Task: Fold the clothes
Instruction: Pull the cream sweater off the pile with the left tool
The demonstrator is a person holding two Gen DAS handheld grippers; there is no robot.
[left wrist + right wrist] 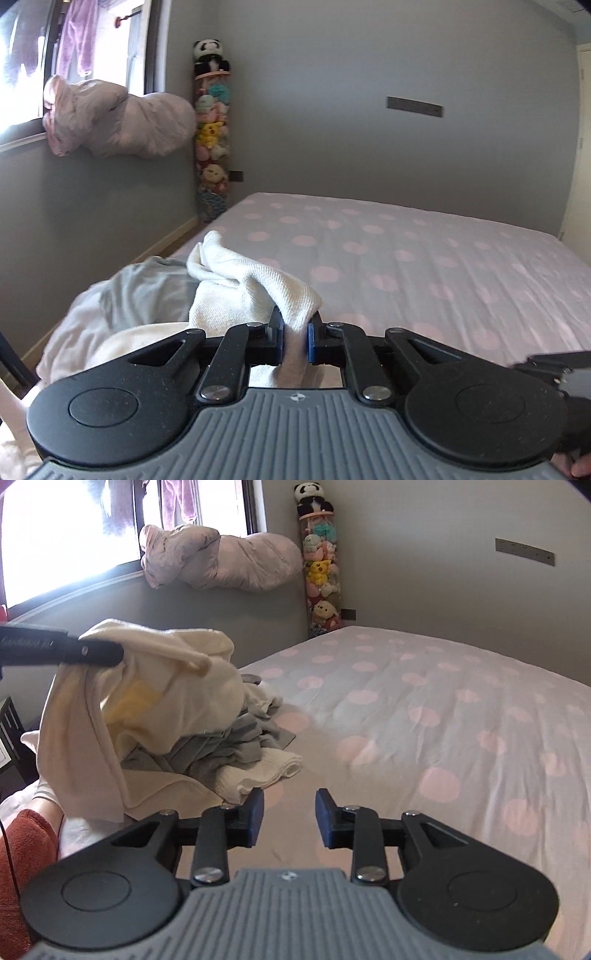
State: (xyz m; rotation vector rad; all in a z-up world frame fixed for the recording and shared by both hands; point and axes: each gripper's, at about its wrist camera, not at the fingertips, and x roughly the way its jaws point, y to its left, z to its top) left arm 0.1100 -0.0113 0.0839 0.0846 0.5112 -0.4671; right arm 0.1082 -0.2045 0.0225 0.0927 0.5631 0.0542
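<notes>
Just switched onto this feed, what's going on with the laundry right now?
The left gripper is shut on a cream-white garment, holding it up off the pile of clothes at the near corner of the polka-dot bed. The right gripper is open and empty, over bare sheet beside the pile. Nothing is laid out flat for folding yet.

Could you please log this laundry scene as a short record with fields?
surface: bed with pink-dotted sheet
left hand-held gripper: shut on cream garment, lifted off the pile
right hand-held gripper: open, nothing between the jaws
clothes pile: grey and white items, unfolded, at the bed's left edge
background: tube of plush toys in the corner
</notes>
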